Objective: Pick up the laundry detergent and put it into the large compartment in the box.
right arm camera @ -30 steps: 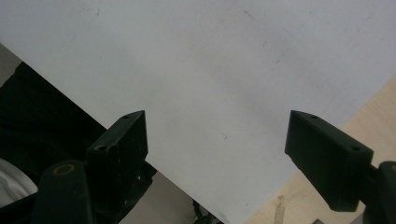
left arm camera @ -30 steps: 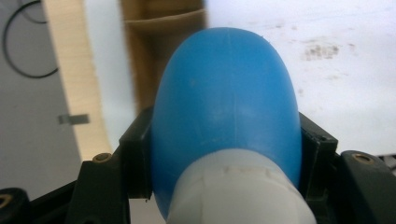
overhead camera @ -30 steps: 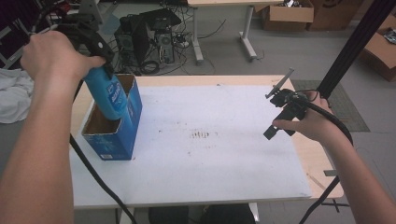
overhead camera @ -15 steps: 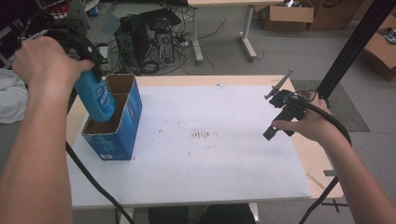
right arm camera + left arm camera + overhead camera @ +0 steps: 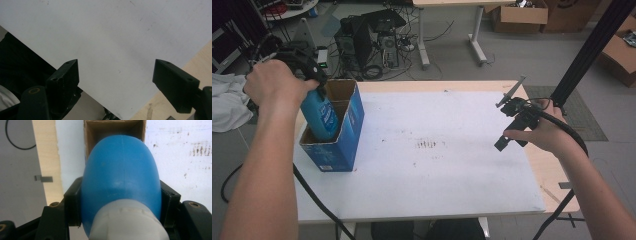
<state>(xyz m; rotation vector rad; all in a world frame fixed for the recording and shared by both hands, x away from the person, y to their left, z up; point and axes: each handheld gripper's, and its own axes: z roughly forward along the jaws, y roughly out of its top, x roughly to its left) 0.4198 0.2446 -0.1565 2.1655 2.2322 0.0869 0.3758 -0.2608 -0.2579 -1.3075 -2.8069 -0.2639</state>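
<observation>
The blue bottle (image 5: 320, 116) stands nearly upright, its long axis running top to bottom with a slight lean; its base is down inside the open blue cardboard box (image 5: 343, 135) and its white neck (image 5: 127, 221) points up toward the hand. The left gripper (image 5: 307, 67) is clamped on the bottle's upper shoulder just below that neck, and in the left gripper view a black jaw presses against each side of the blue body. In that view the box's brown inner walls (image 5: 100, 130) show past the bottle's rounded end, so the bottle points into the opening; how far down the base sits is hard to judge, probably only partway.

The box stands at the left end of the white table top (image 5: 432, 170), close to its left edge. A patch of small dark marks (image 5: 428, 145) lies to the right of the box, about mid-table.

The right gripper (image 5: 514, 125) is held well to the right of the box, near the table's right edge. In the right gripper view its jaws stand wide apart with nothing between them, above the white surface and the pale wooden margin (image 5: 172, 110).
</observation>
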